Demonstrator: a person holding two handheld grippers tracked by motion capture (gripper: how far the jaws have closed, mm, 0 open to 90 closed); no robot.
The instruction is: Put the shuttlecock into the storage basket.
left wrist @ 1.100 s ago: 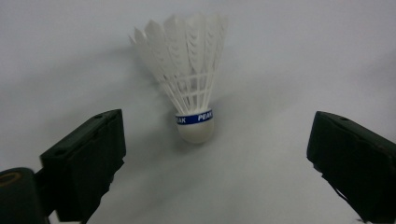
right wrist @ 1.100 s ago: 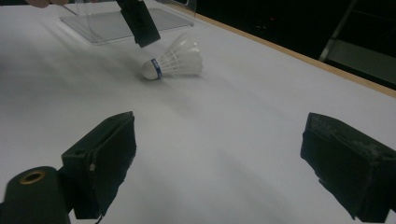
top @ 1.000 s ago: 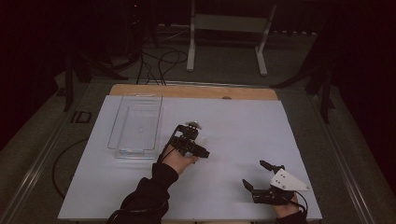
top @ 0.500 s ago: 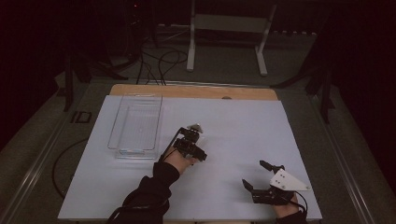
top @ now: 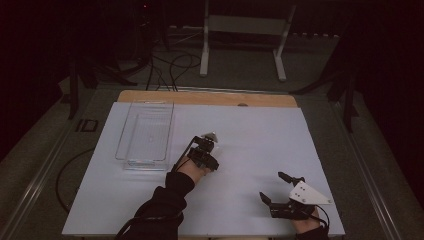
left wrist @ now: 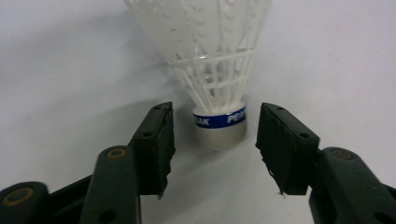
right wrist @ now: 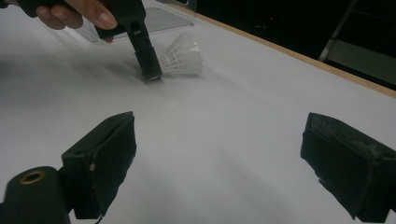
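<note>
In the left gripper view, the left gripper (left wrist: pixel 215 140) has its jaws either side of the white cork base of a shuttlecock (left wrist: pixel 210 70), a narrow gap showing on each side; they have just been closing, and the pads do not yet press on the cork. The shuttlecock lies on the white counter (left wrist: pixel 60 56), its blue band just ahead of the jaw tips and its feather skirt fanning away beyond them.

The high view gives none of that detail: there the left gripper (top: pixel 206 150) covers most of the shuttlecock (top: pixel 212 134), which shows as a pale fleck past the tips. A clear plastic tray (top: pixel 145 132) sits just off to that gripper's left side.

The right gripper view looks across from the side, so the shuttlecock (right wrist: pixel 183 59) appears lying flat, probably with its cork hidden behind the other gripper's black jaw. The right gripper (right wrist: pixel 219 163) has its jaws wide apart over bare counter, well short of the shuttlecock.
</note>
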